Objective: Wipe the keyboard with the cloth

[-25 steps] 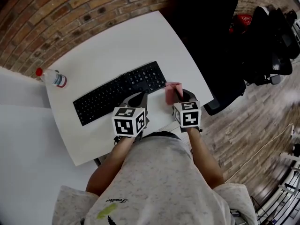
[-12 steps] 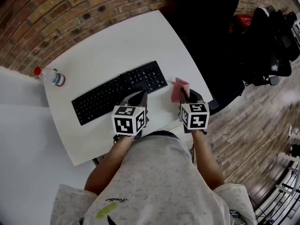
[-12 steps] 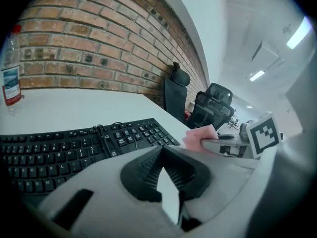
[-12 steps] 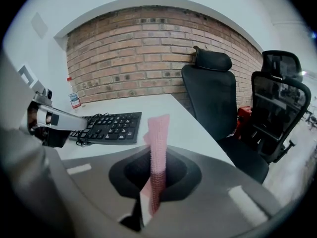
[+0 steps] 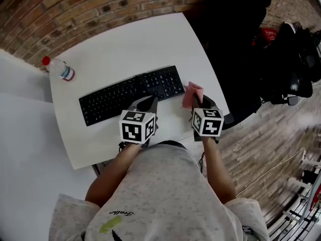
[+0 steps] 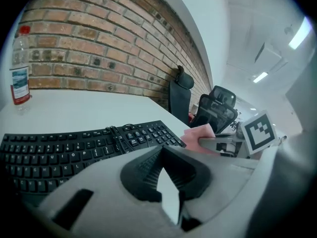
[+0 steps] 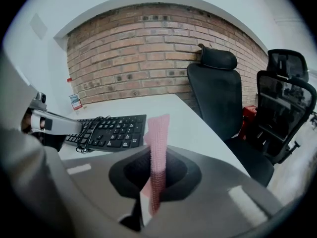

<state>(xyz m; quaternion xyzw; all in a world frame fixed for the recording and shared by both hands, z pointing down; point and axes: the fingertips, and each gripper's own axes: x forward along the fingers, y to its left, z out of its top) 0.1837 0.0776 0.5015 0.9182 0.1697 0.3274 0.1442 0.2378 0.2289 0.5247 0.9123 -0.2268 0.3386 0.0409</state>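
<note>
A black keyboard (image 5: 131, 94) (image 6: 74, 150) (image 7: 113, 129) lies across the white table (image 5: 125, 49), with its cable looped over the keys. My right gripper (image 5: 196, 101) (image 7: 157, 157) is just off the keyboard's right end. It is shut on a pink cloth (image 5: 192, 95) (image 7: 158, 133) (image 6: 201, 132), which stands upright from the jaws. My left gripper (image 5: 149, 102) (image 6: 161, 150) hovers at the keyboard's near edge, right of its middle, shut with nothing in it.
A clear water bottle (image 5: 59, 69) (image 6: 20, 66) with a red cap stands at the table's far left. Black office chairs (image 5: 235, 29) (image 7: 215, 90) stand past the table's right edge, before a brick wall (image 5: 75, 4). A red object (image 5: 268, 34) lies on the wooden floor.
My right gripper has carried the cloth a little to the right, away from the keyboard's end. The left gripper has stayed in place. The head view has shifted slightly.
</note>
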